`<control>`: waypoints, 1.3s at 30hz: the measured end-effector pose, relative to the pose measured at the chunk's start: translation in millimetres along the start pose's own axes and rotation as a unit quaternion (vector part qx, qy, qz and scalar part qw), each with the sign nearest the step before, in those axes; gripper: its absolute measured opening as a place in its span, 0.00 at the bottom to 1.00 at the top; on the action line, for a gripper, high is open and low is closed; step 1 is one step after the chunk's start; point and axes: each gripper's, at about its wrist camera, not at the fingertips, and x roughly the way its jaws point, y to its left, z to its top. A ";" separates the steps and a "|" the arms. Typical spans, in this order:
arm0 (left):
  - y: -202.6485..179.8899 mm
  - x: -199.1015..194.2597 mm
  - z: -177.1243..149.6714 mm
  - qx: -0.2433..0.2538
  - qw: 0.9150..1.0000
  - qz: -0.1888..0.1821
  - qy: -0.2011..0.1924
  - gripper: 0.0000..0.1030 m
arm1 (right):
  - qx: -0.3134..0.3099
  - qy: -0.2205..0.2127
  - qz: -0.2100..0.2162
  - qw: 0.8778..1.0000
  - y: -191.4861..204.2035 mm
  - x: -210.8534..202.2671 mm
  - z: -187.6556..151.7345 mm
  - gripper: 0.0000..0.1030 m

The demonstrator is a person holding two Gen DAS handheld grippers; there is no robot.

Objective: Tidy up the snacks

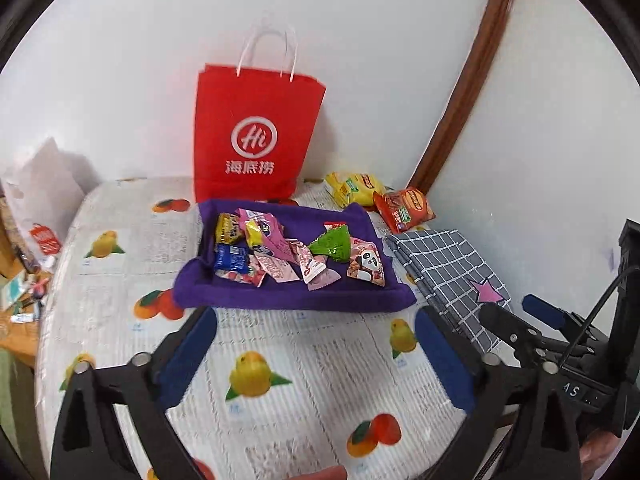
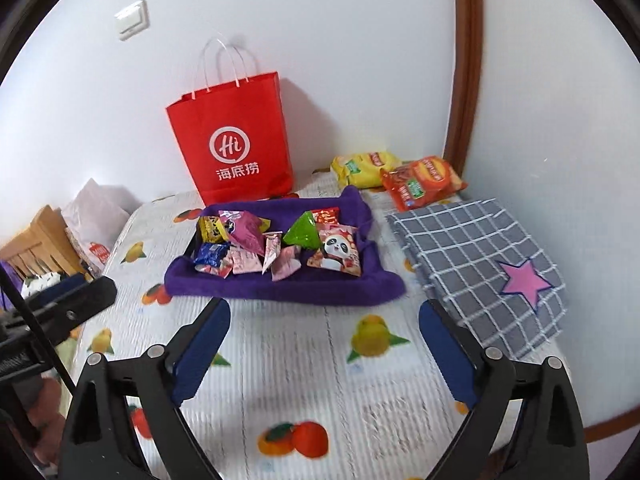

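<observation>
A purple cloth tray (image 1: 288, 300) (image 2: 280, 290) sits mid-table and holds several small snack packets: a green triangular one (image 1: 334, 245) (image 2: 304, 234), a panda packet (image 1: 366, 266) (image 2: 336, 256), a blue one (image 1: 231, 260) (image 2: 210, 256) and pink ones. A yellow chip bag (image 1: 352, 189) (image 2: 362, 168) and a red-orange bag (image 1: 404, 209) (image 2: 422, 182) lie behind the tray at the right. My left gripper (image 1: 316, 326) is open and empty, in front of the tray. My right gripper (image 2: 324, 316) is open and empty, also in front of it.
A red paper bag (image 1: 254, 136) (image 2: 236, 148) stands against the wall behind the tray. A folded grey checked cloth with a pink star (image 1: 452, 276) (image 2: 480, 264) lies at the right. The fruit-print tablecloth (image 1: 280, 360) (image 2: 300, 368) covers the table. A white plastic bag (image 1: 40, 200) sits at the left.
</observation>
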 end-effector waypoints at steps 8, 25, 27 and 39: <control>-30.0 -45.4 -41.2 0.035 0.997 0.060 -0.029 0.99 | -0.004 -0.023 -0.017 1.000 -7.3 -48.5 -37.2 0.95; -62.4 -84.8 -78.8 0.049 0.995 0.074 -0.049 0.99 | -0.007 -0.051 -0.024 0.998 -14.5 -95.3 -79.9 0.95; -63.7 -87.3 -78.5 0.049 0.995 0.074 -0.049 0.99 | -0.004 -0.053 -0.022 0.998 -15.1 -96.9 -81.4 0.95; -67.3 -92.9 -80.1 0.055 0.994 0.079 -0.051 0.99 | 0.006 -0.058 -0.014 0.998 -18.0 -100.5 -85.6 0.95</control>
